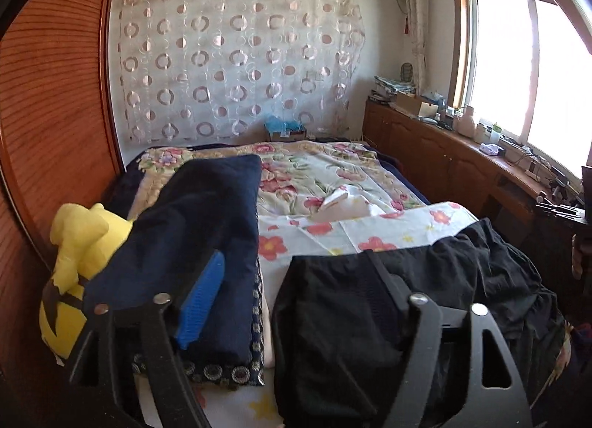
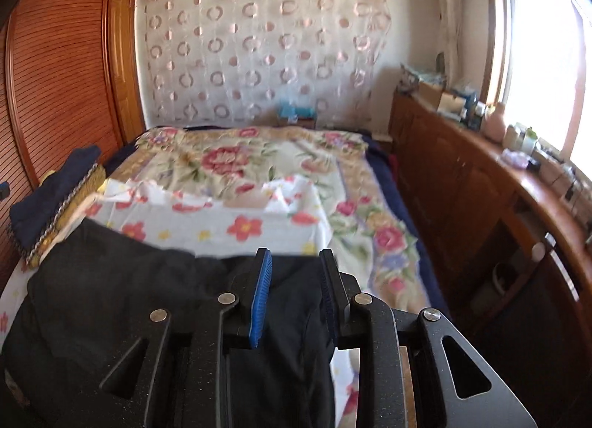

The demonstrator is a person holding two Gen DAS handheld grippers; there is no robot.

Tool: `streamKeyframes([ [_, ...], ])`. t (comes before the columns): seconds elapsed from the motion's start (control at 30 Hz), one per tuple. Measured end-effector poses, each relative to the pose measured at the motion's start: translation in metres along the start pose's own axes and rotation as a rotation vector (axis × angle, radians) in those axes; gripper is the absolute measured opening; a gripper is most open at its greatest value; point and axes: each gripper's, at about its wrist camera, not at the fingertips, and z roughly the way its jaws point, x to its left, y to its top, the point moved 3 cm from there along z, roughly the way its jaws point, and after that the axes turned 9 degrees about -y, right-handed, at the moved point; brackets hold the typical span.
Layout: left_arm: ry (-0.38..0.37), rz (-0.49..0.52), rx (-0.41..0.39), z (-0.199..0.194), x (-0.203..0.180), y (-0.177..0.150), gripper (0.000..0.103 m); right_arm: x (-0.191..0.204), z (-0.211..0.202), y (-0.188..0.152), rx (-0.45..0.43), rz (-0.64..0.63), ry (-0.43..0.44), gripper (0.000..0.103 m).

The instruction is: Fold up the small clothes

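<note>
Garment: black clothing (image 1: pixel 370 302) crumpled at the near edge of the bed (image 1: pixel 333 176)
Left hand-held gripper (image 1: pixel 296 261): jaws wide apart, holding nothing
Right hand-held gripper (image 2: pixel 294 272): jaws partly open over the cloth, nothing clamped
Risk: pinching several bunched layers at once, likely skewing the fold

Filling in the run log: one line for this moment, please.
stage: approach | garment: black, unfolded on bed | left gripper: open above it | right gripper: open above it

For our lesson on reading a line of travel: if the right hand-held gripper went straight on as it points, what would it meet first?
Probably the black garment under the right hand-held gripper, then the floral sheet; depth is unclear.
</note>
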Motion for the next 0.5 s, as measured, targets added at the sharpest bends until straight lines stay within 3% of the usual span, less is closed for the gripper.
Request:
streamKeyframes([
  [0.07,-0.014,-0.008,0.03,0.0,-0.009,-0.017,0.079,-0.003,-0.002,-0.017,0.028,0.018,0.033,0.032],
  [0.27,-0.01,-0.039,0.103,0.003,-0.02,-0.061,0.079,-0.032,-0.025,-0.067,0.106,0.062,0.091,0.034],
  [0.4,-0.009,-0.055,0.136,0.001,-0.019,-0.079,0.079,-0.059,-0.019,-0.066,0.151,0.09,0.11,0.034],
  [0.5,-0.005,-0.071,0.162,0.001,-0.017,-0.091,0.079,-0.058,-0.024,-0.06,0.176,0.095,0.12,0.034],
])
